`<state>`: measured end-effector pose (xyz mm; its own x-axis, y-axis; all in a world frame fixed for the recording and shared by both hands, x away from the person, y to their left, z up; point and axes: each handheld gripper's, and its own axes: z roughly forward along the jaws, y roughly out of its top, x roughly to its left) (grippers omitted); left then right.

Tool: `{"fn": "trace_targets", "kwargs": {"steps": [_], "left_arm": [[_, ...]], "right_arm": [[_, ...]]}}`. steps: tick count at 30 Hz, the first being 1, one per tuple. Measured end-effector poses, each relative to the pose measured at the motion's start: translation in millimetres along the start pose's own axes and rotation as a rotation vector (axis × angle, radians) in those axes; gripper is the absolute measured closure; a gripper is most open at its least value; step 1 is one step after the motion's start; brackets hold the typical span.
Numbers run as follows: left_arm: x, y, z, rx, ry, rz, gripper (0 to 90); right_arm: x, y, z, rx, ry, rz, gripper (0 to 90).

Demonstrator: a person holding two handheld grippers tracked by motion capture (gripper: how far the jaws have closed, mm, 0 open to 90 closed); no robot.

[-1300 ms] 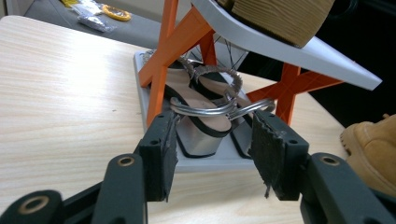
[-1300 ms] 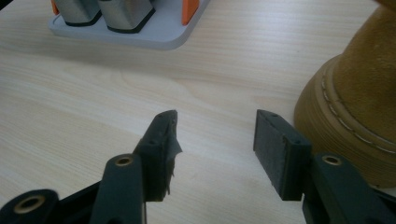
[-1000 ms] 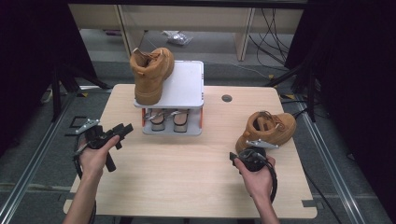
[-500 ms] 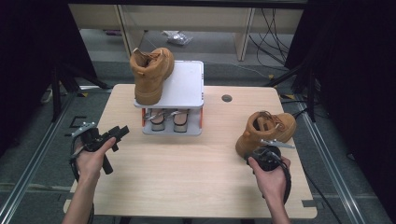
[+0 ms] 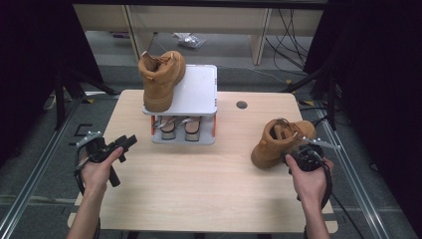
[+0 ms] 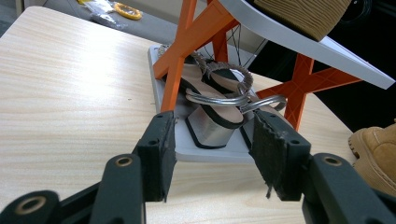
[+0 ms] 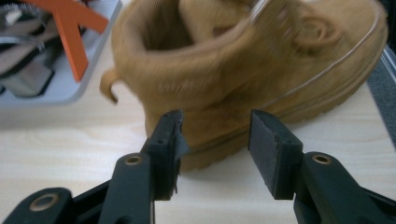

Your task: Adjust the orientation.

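While its fingers (image 7: 264,144) have just been opening, the right gripper (image 7: 215,154) hangs partly open and empty just short of the tan boot (image 7: 243,70), which lies on its side at the counter's (image 5: 199,189) right edge. It has drawn back since a second ago, suggesting a fresh approach. At the left, the left gripper (image 6: 212,158) waits open and empty, facing the shoe rack (image 5: 199,92), where the matching boot (image 5: 159,79) stands.

A: What do I see past my left gripper (image 6: 212,156)?

B: Its jaws are open with nothing between them. Behind them sit sandals (image 6: 212,107) under the orange rack (image 6: 187,42), on the table (image 6: 70,93).
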<state>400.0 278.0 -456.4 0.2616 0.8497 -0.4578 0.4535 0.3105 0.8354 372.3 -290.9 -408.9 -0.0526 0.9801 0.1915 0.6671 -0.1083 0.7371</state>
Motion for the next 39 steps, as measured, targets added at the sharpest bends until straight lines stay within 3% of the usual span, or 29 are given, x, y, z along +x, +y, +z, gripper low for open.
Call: {"fn": "trace_targets", "kwargs": {"steps": [2, 3, 4, 5, 7, 9, 12, 15, 16, 18, 19, 20, 21, 25, 26, 27, 31, 32, 33, 34, 39], "left_arm": [[0.2, -0.2, 0.3, -0.007, 0.004, 0.0, 49.1], [0.2, -0.1, 0.7, -0.003, 0.003, 0.0, 49.1], [0.1, -0.2, 1.0, -0.002, 0.002, -0.001, 49.1], [-0.3, -0.5, 1.1, -0.002, 0.002, -0.002, 49.1], [-1.0, -0.9, 1.0, 0.0, 0.0, 0.0, 49.2], [-1.8, -1.0, 0.8, -0.001, -0.002, 0.0, 49.1], [-3.7, -0.5, 0.2, -0.003, -0.008, 0.001, 49.1], [-5.6, -0.1, -0.1, -0.004, -0.012, 0.004, 49.1], [-5.8, 0.0, 0.0, -0.001, -0.014, 0.006, 49.1], [-6.0, -0.2, 0.5, -0.001, -0.014, 0.006, 49.1], [-6.1, -0.4, 0.8, 0.0, -0.017, 0.003, 49.1], [-6.1, -0.5, 0.8, 0.001, -0.018, 0.003, 49.1], [-6.0, -0.6, 0.9, 0.001, -0.018, 0.004, 49.1], [-6.7, -0.9, 1.6, 0.006, -0.021, 0.004, 49.1], [-6.9, -0.9, 1.8, 0.008, -0.02, 0.005, 49.1], [-7.1, -0.8, 2.0, 0.009, -0.02, 0.006, 49.1], [-7.1, -0.5, 2.4, 0.009, -0.018, 0.01, 49.1], [-7.1, -0.5, 2.7, 0.009, -0.02, 0.011, 49.1], [-7.1, -0.5, 3.0, 0.01, -0.02, 0.011, 49.1], [-7.2, -0.5, 3.4, 0.01, -0.021, 0.01, 49.1], [-6.9, -1.2, 4.6, 0.016, -0.021, 0.011, 49.1]], "right_arm": [[0.6, 5.2, -2.2, -0.005, -0.001, 0.048, 54.7], [-3.2, 8.3, -2.2, -0.017, -0.001, 0.012, 54.6], [-0.6, 10.6, -4.2, -0.007, -0.003, 0.051, 54.5], [-4.2, 13.8, -4.7, -0.018, 0.009, 0.022, 54.3], [-1.8, 19.3, -6.7, -0.024, -0.01, 0.059, 53.9], [-5.3, 25.6, -6.8, -0.054, -0.002, 0.032, 52.4], [-2.7, 34.3, -5.5, -0.044, -0.009, 0.101, 51.2], [-6.8, 42.6, 1.8, -0.043, -0.02, 0.113, 51.0], [-10.7, 44.9, 5.3, -0.045, -0.024, 0.084, 50.8], [-12.5, 48.0, 10.3, -0.032, -0.031, 0.099, 50.1], [-10.3, 48.9, 11.9, -0.019, -0.043, 0.142, 49.6], [-14.3, 49.4, 15.4, -0.025, -0.037, 0.111, 49.4], [-11.8, 49.9, 16.9, -0.007, -0.039, 0.158, 49.2], [-13.4, 49.9, 23.9, 0.019, -0.047, 0.167, 48.5], [-11.1, 49.9, 24.8, 0.034, -0.046, 0.203, 48.2], [-12.7, 49.3, 26.5, 0.034, -0.042, 0.182, 47.6], [-12.3, 50.3, 29.9, 0.037, -0.048, 0.186, 46.7], [-15.0, 50.5, 31.0, 0.03, -0.047, 0.155, 46.5], [-9.1, 52.3, 29.4, 0.075, -0.055, 0.247, 46.3], [-9.6, 53.2, 29.8, 0.081, -0.037, 0.257, 46.1], [-10.6, 55.6, 32.7, 0.105, -0.055, 0.257, 45.1]]}}
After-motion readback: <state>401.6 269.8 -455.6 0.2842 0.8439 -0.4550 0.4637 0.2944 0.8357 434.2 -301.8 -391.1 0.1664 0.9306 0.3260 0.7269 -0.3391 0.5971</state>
